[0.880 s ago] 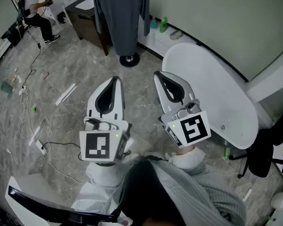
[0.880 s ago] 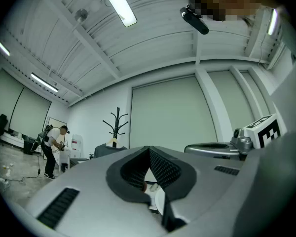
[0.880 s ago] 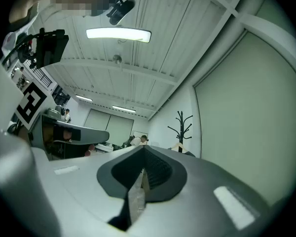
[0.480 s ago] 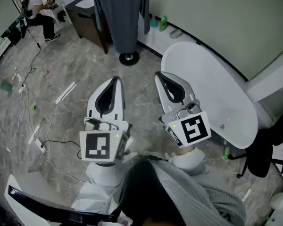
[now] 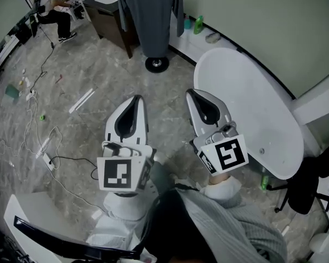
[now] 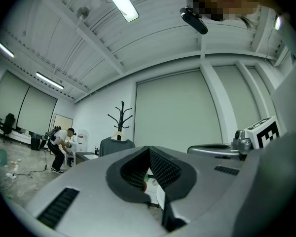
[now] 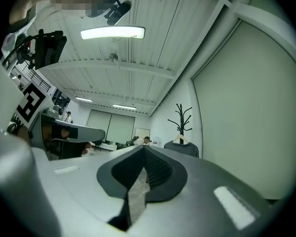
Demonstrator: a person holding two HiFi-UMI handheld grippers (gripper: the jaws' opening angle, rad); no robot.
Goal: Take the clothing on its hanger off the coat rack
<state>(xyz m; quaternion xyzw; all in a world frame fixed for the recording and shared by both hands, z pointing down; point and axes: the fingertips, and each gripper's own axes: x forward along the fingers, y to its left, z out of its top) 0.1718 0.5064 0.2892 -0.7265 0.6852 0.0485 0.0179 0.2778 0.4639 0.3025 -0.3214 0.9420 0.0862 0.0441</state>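
Note:
A dark grey garment hangs on a hanger from a black coat rack at the top of the head view; the rack's round base stands on the floor beneath it. The left gripper view shows the rack and the garment small and far off, and so does the right gripper view, with the rack above the garment. My left gripper and right gripper are held side by side, well short of the rack. Both are shut with nothing in them.
A white oval table stands to the right, close to my right gripper. A dark cabinet is left of the rack. A person crouches at the far left. Cables and a power strip lie on the floor. Bottles stand by the wall.
The rack and garment have shifted up and right in the head view. Both grippers stay shut and side by side.

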